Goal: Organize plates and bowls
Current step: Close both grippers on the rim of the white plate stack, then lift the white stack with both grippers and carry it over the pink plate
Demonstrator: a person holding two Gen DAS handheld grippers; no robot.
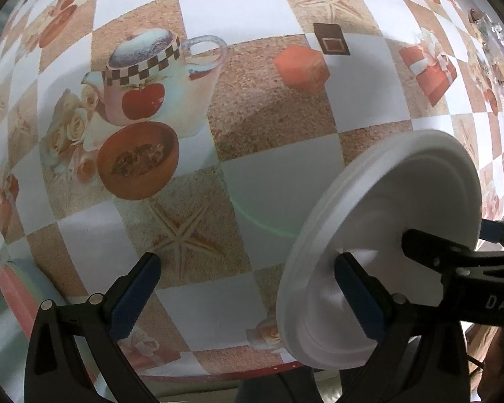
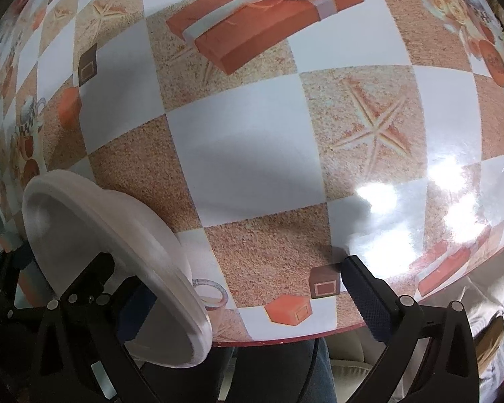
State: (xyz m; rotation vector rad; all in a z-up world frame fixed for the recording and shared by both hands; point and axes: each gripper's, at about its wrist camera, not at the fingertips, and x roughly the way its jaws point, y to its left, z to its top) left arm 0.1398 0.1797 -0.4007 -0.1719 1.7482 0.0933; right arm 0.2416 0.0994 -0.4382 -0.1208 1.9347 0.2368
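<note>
A white foam plate is held on edge above the table's near edge. In the left wrist view, my left gripper is open and wide, and the plate stands in front of its right finger. A second black gripper reaches in from the right and clamps the plate's rim between its fingers. In the right wrist view, the same plate sits at the lower left against the right gripper's left finger; my right gripper shows wide open.
The table carries a glossy checkered cloth printed with teapots, bowls, starfish and gift boxes. Its near edge runs along the bottom. Clutter lies at the far right. Glare shines at the right.
</note>
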